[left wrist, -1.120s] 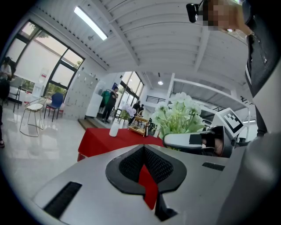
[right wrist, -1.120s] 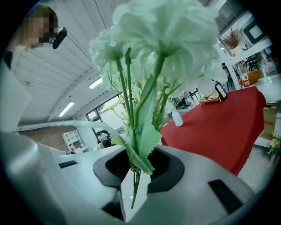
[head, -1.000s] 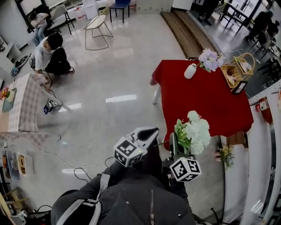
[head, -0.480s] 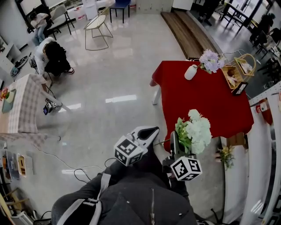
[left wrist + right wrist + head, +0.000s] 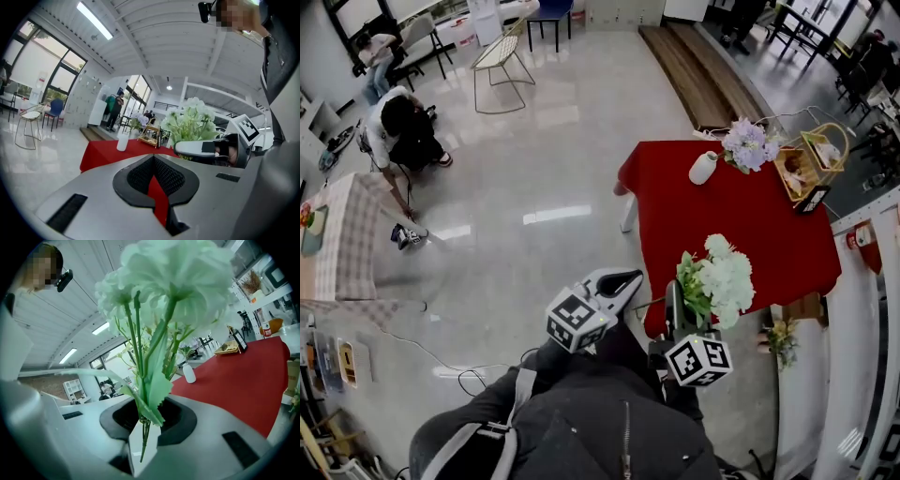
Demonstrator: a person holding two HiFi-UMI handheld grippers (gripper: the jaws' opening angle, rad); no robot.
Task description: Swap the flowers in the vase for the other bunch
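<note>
A white vase (image 5: 703,168) with purple flowers (image 5: 747,143) stands at the far side of the red table (image 5: 750,230). My right gripper (image 5: 675,302) is shut on the stems (image 5: 140,380) of a white-and-green bunch (image 5: 718,279), held upright just short of the table's near edge. The blooms (image 5: 183,273) fill the right gripper view, with the vase (image 5: 189,373) small behind them. My left gripper (image 5: 621,281) is shut with nothing in it, left of the bunch. In the left gripper view the vase (image 5: 122,140) and the held bunch (image 5: 190,119) lie ahead.
A wicker basket (image 5: 803,159) and a small dark frame (image 5: 812,198) sit at the table's far right. A white counter (image 5: 862,319) runs along the right. A person (image 5: 398,127) crouches at far left by a chequered table (image 5: 347,239). A wire chair (image 5: 499,56) stands beyond.
The red table has come nearer in the head view as I moved forward with both grippers. The crouching person at left has shifted. Both grips look unchanged.
</note>
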